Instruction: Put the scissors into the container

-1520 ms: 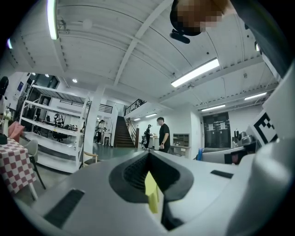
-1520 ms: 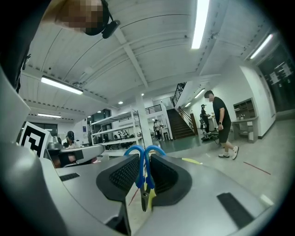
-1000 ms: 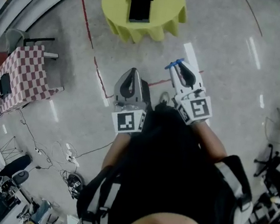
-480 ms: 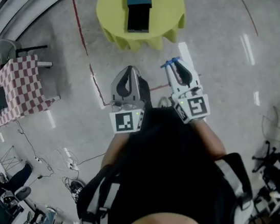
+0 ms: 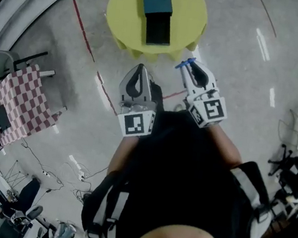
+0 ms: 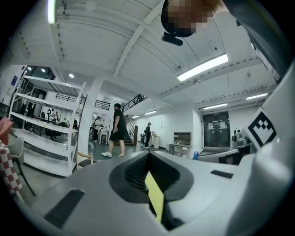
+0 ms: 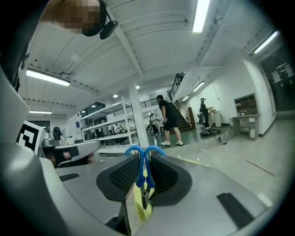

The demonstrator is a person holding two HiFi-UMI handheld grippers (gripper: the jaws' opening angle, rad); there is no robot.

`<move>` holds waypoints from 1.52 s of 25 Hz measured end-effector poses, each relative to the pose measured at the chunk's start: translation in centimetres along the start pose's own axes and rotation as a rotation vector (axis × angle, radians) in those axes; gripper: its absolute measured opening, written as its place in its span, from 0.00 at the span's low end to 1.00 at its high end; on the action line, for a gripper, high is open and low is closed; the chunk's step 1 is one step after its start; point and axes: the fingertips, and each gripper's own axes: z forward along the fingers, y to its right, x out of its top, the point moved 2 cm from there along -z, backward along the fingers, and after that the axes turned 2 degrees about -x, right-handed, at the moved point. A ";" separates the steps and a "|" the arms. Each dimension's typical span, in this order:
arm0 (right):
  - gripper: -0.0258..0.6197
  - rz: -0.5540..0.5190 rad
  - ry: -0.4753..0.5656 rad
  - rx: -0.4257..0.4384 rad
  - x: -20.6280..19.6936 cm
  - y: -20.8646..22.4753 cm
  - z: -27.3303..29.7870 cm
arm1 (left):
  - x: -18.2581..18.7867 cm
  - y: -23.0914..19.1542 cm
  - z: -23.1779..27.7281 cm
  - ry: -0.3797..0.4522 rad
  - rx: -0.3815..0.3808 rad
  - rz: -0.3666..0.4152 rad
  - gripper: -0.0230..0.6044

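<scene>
While the scissors (image 7: 142,171) are carried in the right gripper (image 7: 145,159), the step in hand looks like the approach to the container (image 5: 159,14). To do it well, the pinch should be firm until the blades hang over the dark open part of the box. Then lower before letting go, since a release from height could bounce them out. The scissors sit handles-forward: the blue loops poke out past the jaw tips and the metal blades run back between the pads. The right jaws are thus clamped on the scissors, nearly together.

In the head view this gripper hovers just short of the near edge of the yellow table (image 5: 125,13), with the container lying from its middle toward the far edge. The left gripper (image 6: 148,159) has its jaws pressed together on nothing — only a yellow sliver shows between them, probably the table.
</scene>
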 end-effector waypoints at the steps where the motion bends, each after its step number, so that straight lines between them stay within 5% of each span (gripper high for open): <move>1: 0.16 -0.003 -0.005 -0.009 0.0 0.1 0.8 | 0.1 -0.6 0.7 -0.006 -0.011 -0.003 0.03; 15: 0.16 0.016 -0.042 -0.125 -0.4 1.0 9.9 | 0.8 -8.6 8.6 -0.009 -0.089 0.004 0.03; 38: 0.16 0.049 -0.211 -0.082 -8.8 6.4 20.1 | -3.8 -10.9 15.1 -0.082 -0.037 -0.024 0.03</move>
